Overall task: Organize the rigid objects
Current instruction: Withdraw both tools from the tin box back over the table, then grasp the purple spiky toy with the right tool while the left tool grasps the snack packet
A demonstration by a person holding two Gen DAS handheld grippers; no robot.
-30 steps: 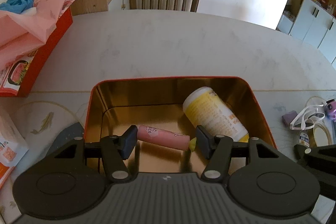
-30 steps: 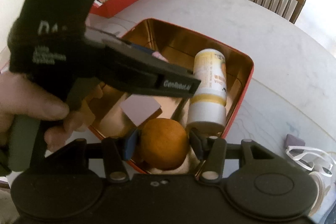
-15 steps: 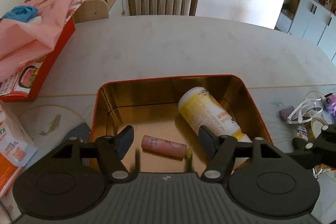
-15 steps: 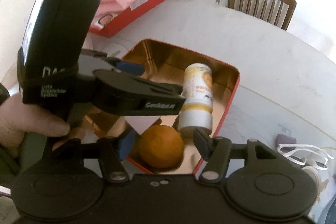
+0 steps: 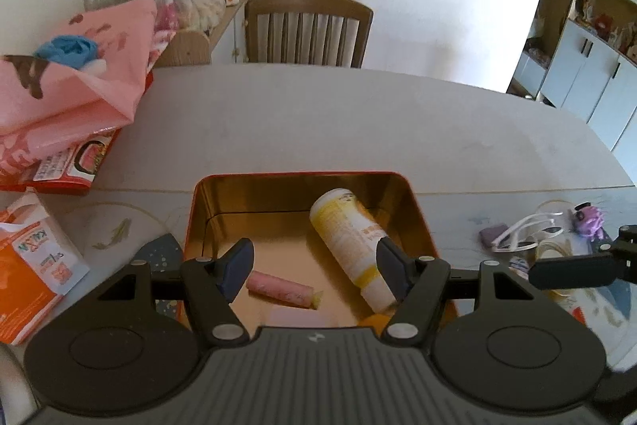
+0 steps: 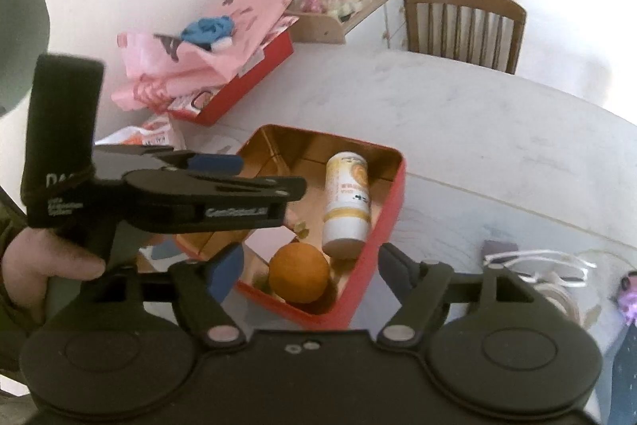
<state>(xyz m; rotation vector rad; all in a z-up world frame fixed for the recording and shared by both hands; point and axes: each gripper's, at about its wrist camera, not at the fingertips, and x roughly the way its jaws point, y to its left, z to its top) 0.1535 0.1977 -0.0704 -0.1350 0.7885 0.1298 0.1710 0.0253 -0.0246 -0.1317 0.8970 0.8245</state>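
Jaws spread wide on left gripper (image 5: 314, 267) and right gripper (image 6: 309, 265), both empty above red tin (image 5: 414, 198). Inside: yellow bottle (image 5: 350, 245) lying, long axis diagonal, cap toward near-right; pink tube (image 5: 278, 284) crosswise; orange (image 6: 299, 273) at near corner.

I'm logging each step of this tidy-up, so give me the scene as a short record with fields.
container: red tin on the table
contents: yellow bottle lying on its side, pink tube, orange ball
left gripper: open, empty, above the tin
right gripper: open, empty, over the tin's near corner
outside the tin: white glasses, small purple block
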